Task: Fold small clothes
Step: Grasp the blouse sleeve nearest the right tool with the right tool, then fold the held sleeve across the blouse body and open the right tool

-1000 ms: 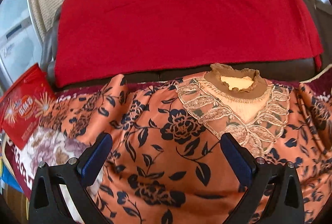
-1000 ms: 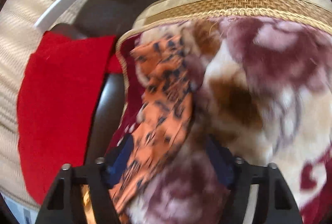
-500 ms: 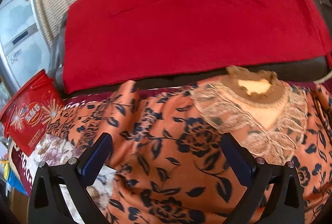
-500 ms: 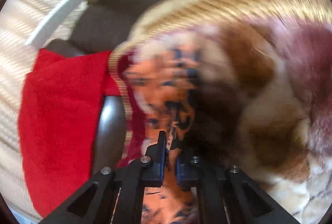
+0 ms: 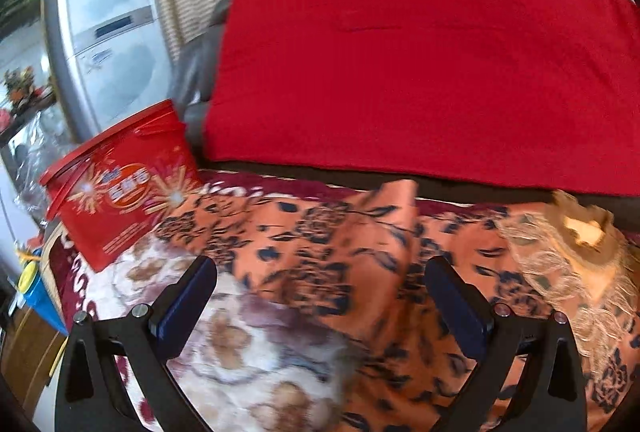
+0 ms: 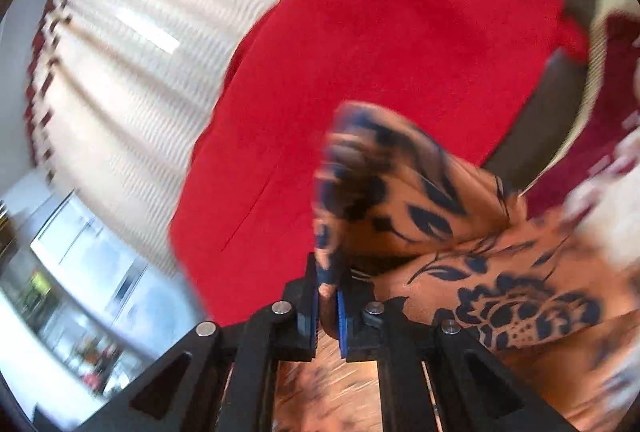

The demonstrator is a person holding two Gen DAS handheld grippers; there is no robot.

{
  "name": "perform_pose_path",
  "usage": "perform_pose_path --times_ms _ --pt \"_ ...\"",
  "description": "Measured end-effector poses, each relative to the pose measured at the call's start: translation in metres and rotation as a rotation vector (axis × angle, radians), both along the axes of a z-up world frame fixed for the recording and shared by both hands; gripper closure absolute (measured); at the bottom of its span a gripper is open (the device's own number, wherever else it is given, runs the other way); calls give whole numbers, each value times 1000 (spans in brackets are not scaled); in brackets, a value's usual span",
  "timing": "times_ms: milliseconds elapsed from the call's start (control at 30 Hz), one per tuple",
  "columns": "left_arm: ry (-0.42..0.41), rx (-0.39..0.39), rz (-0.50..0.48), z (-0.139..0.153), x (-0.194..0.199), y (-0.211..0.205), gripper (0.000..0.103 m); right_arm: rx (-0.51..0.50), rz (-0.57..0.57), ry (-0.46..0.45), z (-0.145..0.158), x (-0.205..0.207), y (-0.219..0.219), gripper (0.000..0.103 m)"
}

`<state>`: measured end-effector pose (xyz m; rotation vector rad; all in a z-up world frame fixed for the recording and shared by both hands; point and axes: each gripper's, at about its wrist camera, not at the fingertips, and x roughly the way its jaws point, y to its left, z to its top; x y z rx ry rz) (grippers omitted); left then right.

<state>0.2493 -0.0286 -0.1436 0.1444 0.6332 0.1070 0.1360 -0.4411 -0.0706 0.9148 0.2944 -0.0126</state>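
Note:
An orange garment with dark blue flowers (image 5: 340,256) lies spread on a floral blanket (image 5: 240,352); its lace collar (image 5: 576,244) is at the right of the left wrist view. My left gripper (image 5: 320,296) is open and empty, low over the garment's left side near its sleeve. My right gripper (image 6: 328,296) is shut on the garment's other sleeve (image 6: 384,184) and holds it lifted, with the garment's body (image 6: 512,304) to its right.
A red cloth (image 5: 420,64) covers the dark sofa back behind the garment; it also shows in the right wrist view (image 6: 380,52). A red bucket (image 5: 120,188) stands at the blanket's left edge. A grey fridge (image 5: 104,32) and a pale curtain (image 6: 140,52) are beyond.
My right gripper shut on the sleeve and lifted it, swinging left toward the red cloth. My left gripper moved left across the garment, staying open.

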Motion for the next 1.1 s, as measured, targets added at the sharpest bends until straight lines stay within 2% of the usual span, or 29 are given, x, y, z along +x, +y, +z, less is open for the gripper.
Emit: perform_pose_path --times_ms 100,200,233,267,333,400,500,533,567,633,667,700,733,833,900,967,1000,1033,1100 --pt "7 -16 25 0 5 17 0 12 174 45 -10 52 55 92" --pt "18 -48 42 1 9 29 0 20 349 85 -24 80 103 88" --pt "25 -61 45 1 10 31 0 16 387 89 -24 85 111 76" --pt "31 -76 47 1 11 33 0 14 407 88 -23 87 116 46" --pt "39 -93 46 0 13 33 0 48 416 68 -18 86 111 0" --pt "44 -96 33 0 13 29 0 74 391 23 -19 56 115 0" --pt "54 -105 -34 -2 11 17 0 18 294 99 -22 31 101 0" --pt "63 -111 -85 -3 9 9 0 -18 251 160 -23 27 87 3" --pt "73 -117 -125 -3 8 3 0 -33 225 192 -24 19 78 12" --pt "110 -160 -228 -5 6 -11 0 -47 180 244 -34 2 59 21" --pt "123 -181 -265 -6 4 -15 0 -50 156 265 -41 0 51 32" --pt "135 -195 -307 -7 2 -22 0 -50 135 288 -52 -4 42 38" --pt "144 -188 -330 -10 1 -29 0 -49 118 322 -64 -2 33 48" --pt "179 -87 -340 -25 2 -52 8 -90 49 425 -75 -9 7 59" --pt "239 -26 -319 -41 10 -62 19 -93 50 464 -89 -9 -2 62" --pt "335 19 -276 -64 22 -68 20 -94 47 539 -103 -3 -12 62" --pt "364 42 -254 -73 27 -70 20 -100 41 591 -112 0 -16 65" --pt "368 62 -243 -76 28 -72 20 -94 39 608 -116 -1 -19 71" --pt "350 85 -238 -72 26 -75 20 -97 29 609 -117 0 -22 71"
